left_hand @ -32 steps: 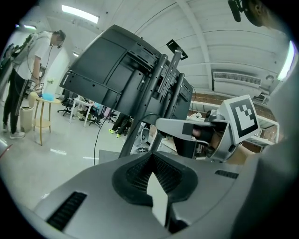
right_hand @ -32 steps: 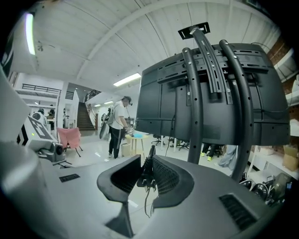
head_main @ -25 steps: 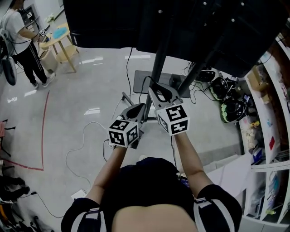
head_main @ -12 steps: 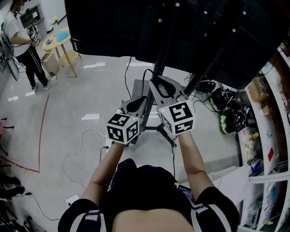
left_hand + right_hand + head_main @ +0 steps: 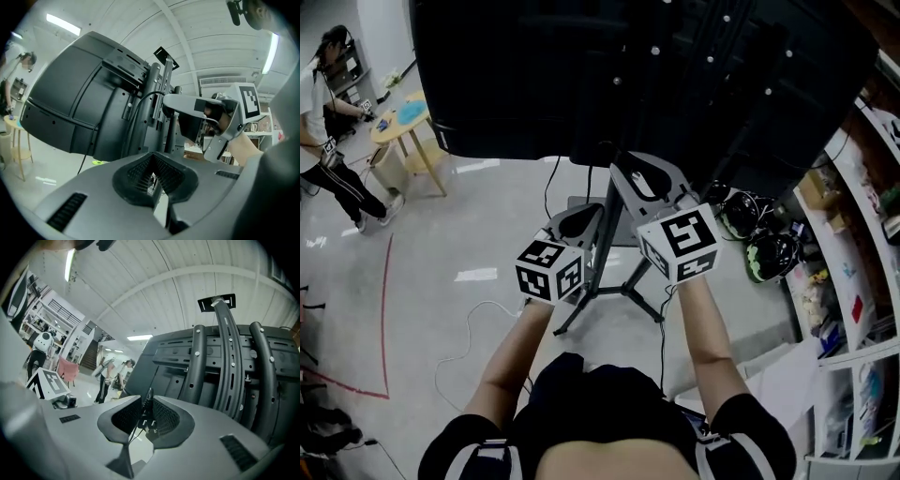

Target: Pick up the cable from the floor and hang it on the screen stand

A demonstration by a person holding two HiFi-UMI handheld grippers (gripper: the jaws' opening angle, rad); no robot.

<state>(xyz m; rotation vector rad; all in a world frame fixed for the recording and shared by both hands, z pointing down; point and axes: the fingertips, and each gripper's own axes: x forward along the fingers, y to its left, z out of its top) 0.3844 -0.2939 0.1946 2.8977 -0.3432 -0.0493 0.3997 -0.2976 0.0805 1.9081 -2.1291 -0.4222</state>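
Only own view shows right gripper [image 5: 148, 397] jaws pinching cable [image 5: 147, 423]; left gripper [image 5: 153, 156] closed, empty.

Left tool [image 5: 585, 215] and right tool [image 5: 630, 170] held level side by side, jaws closed

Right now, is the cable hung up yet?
Not yet. Done: the cable is off the floor, pinched in the right gripper. In hand: that gripper holds it close to the screen stand and its black bars. Left: hanging it on the stand and letting go.
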